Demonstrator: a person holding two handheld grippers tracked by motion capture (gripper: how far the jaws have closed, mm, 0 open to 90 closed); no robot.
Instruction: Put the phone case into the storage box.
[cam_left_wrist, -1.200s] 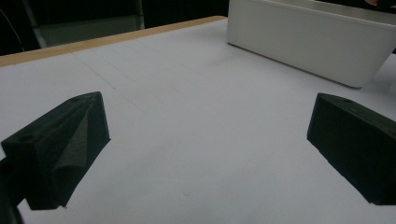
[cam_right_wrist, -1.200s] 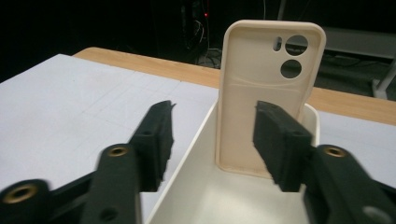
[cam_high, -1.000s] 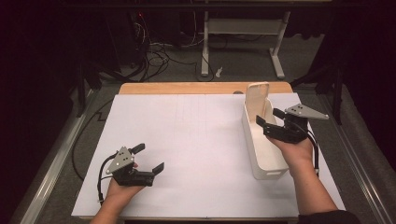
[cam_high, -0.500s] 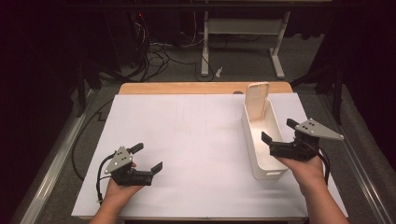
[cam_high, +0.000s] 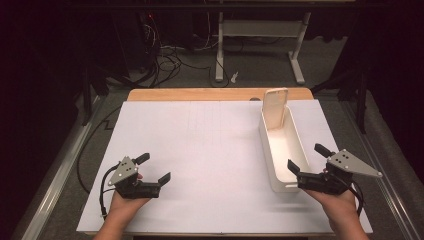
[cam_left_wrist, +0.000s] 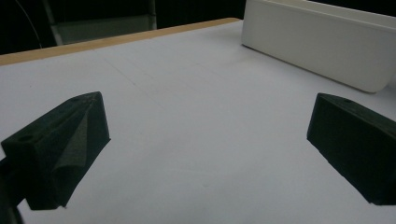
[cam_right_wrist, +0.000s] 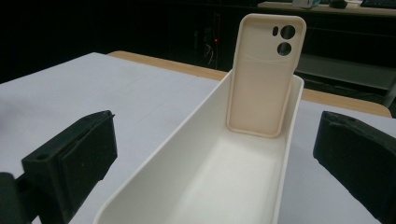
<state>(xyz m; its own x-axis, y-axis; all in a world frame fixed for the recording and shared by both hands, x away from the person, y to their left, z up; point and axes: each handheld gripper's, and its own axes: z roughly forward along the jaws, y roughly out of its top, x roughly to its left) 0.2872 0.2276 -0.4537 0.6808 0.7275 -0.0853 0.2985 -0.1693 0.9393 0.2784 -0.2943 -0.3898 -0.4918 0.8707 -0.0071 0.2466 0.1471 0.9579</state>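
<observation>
Right gripper low at near end of white tray, jaws just opened wide, nothing between. Left gripper rests on white sheet, jaws apart, empty. Beige phone case leans upright against tray's far wall.

Long rectangular plastic tray: off-white, plain, no markings; inner floor same tone as walls. Soft rubbery phone case standing in its far end: pale peach-beige, slightly warmer than the tray, with dark round camera cut-outs near the top. Bench: light wood edge strip, tan-orange, surface covered by a white sheet with faint grey pencil-like lines. Left gripper: matte black jaws, grey three-cornered plate with dark dots, black cable. Right gripper: same black and grey. Surrounding floor: dark grey.
</observation>
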